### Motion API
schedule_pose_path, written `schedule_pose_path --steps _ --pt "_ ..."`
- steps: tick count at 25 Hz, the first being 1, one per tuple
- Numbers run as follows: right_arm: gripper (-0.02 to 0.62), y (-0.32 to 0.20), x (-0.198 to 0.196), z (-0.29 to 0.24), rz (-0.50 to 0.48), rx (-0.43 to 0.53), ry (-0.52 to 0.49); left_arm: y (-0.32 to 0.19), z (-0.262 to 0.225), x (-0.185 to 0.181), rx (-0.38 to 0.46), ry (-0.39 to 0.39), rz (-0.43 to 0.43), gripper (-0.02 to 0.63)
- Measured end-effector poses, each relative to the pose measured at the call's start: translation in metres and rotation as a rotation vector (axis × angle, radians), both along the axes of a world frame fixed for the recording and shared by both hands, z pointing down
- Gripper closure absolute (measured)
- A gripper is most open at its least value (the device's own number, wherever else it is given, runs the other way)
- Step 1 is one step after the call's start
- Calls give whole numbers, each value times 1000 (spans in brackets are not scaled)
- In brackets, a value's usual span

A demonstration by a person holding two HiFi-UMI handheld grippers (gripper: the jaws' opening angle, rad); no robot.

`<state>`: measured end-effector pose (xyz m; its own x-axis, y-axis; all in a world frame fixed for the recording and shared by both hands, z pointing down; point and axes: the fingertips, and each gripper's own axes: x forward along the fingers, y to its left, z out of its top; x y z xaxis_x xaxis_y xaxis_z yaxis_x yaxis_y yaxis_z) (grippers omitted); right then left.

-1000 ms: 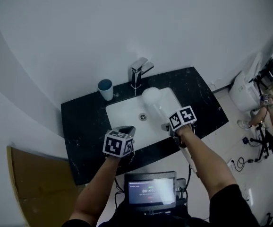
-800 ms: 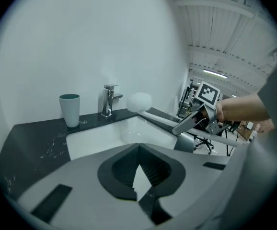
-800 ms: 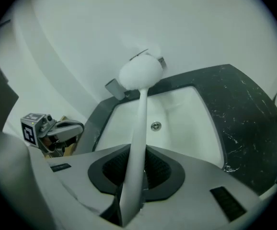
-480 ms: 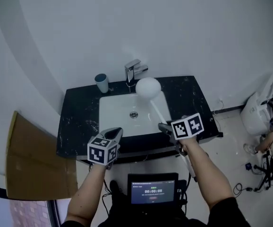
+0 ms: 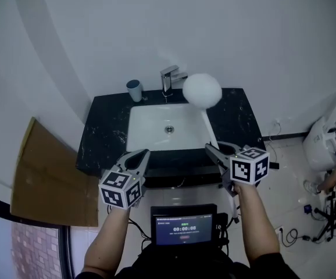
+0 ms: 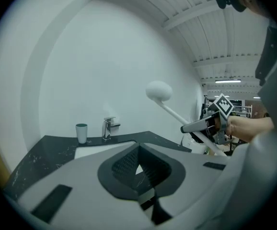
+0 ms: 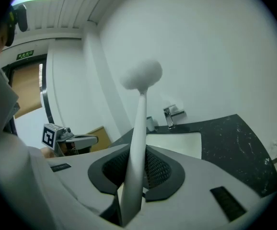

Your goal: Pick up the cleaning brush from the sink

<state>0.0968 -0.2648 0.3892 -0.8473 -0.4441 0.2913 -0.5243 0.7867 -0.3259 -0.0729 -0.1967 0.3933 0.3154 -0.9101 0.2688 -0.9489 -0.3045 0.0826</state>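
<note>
So the biggest thing here is the black marble countertop (image 5: pixel 104 138), sitting out ahead of and below both claws, with a sheet of cardboard (image 5: pixel 46 173) leaning off to the left of the left claw. The white sink (image 5: pixel 150 132) is set into the counter, in front of the two claws and between them. A small screen (image 5: pixel 183 225) sits just behind the claws, near the person's body.

The cleaning brush (image 5: pixel 202 90) is out of the sink and up in the air. The right gripper (image 5: pixel 214 151) is clamped on its white handle, and the fluffy round head sticks up and forward from the jaws. The left gripper (image 5: pixel 142 154) is pinched closed on nothing, well apart from the brush. The chrome faucet (image 5: pixel 169 79) and a blue cup (image 5: pixel 134 89) stand far ahead of the claws.
</note>
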Motion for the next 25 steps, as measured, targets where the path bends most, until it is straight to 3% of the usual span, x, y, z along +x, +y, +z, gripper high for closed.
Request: schedule_pose_path --steps 3,5,11,16,25 --pt "555 20 -1 -11 32 71 -8 16 -25 -3 106 -45 -18 592" --pt "555 30 -2 -15 53 105 -24 25 -35 -9 152 -32 -47 592" --pt "555 55 5 -12 88 164 -65 43 -35 -32 172 34 -141 592" --pt "557 68 11 -7 98 250 -111 56 -36 -19 260 14 -137 592" --pt "555 71 11 -13 118 342 -136 57 -21 -7 252 30 -117 592"
